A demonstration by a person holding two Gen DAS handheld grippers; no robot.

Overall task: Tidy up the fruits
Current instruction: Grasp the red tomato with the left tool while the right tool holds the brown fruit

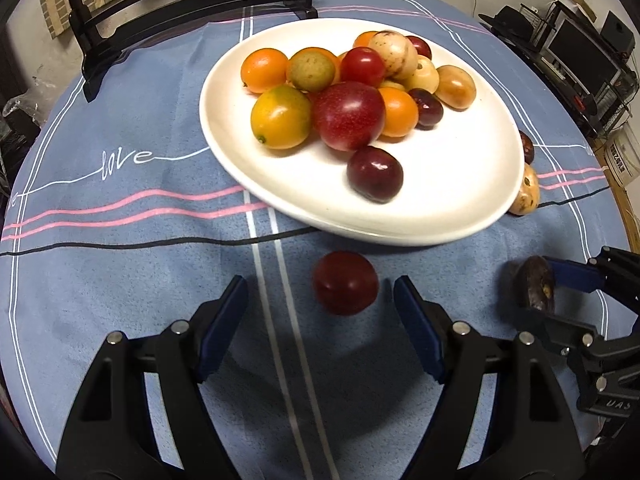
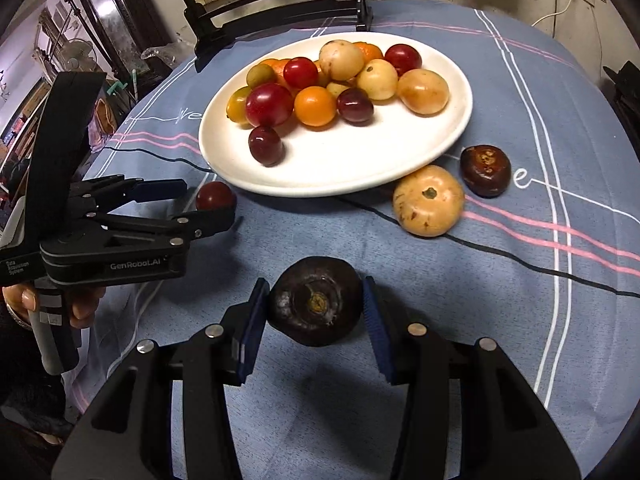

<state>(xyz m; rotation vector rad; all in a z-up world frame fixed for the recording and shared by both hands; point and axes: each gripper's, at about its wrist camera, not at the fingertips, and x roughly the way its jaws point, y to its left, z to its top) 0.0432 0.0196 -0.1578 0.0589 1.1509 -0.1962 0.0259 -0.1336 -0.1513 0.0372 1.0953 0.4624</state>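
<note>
The right claw (image 2: 316, 312) is holding a dark fruit (image 2: 315, 306) between its pads, near the front edge of the surface (image 2: 520, 320), probably to carry it to the plate (image 2: 340, 172). The fruit is round, almost black, with a dry brown stem scar. The left claw (image 1: 320, 300) is standing wide around a red fruit (image 1: 345, 282), not gripping, just before the plate's near rim.
</note>
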